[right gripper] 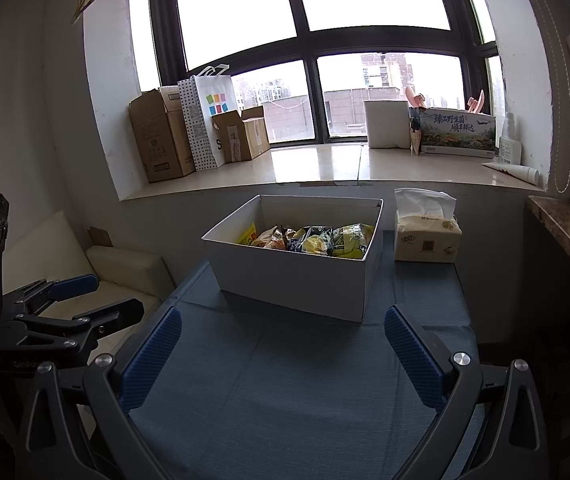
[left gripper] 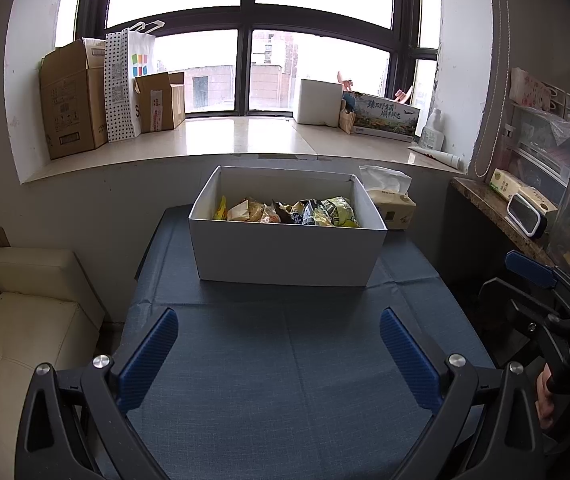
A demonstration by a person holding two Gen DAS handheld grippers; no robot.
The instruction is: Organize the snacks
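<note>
Holding both tongs wide apart and empty, we are hovering over the blue-covered bench (left gripper: 285, 360), on the near side of the white box (left gripper: 285, 256). The left tongs (left gripper: 281, 356) are showing nothing between their blue pads, and the right tongs (right gripper: 283, 356) are the same. The snacks (left gripper: 289, 212) are lying inside the white box as a loose pile of crinkled packets, yellow ones and dark ones, and all of them are sitting below its rim.

We are judging these risks. The box looks light and is standing free on the cloth, so a pad that is catching its near wall could be pushing it away from us, toward the wall under the window. The tissue pack (right gripper: 425, 240) is standing just beside the box on its right, so a shifted box could be knocking it. The packets are overlapping each other, so one grip could be lifting two of them, or the smooth foil could be slipping out.
</note>
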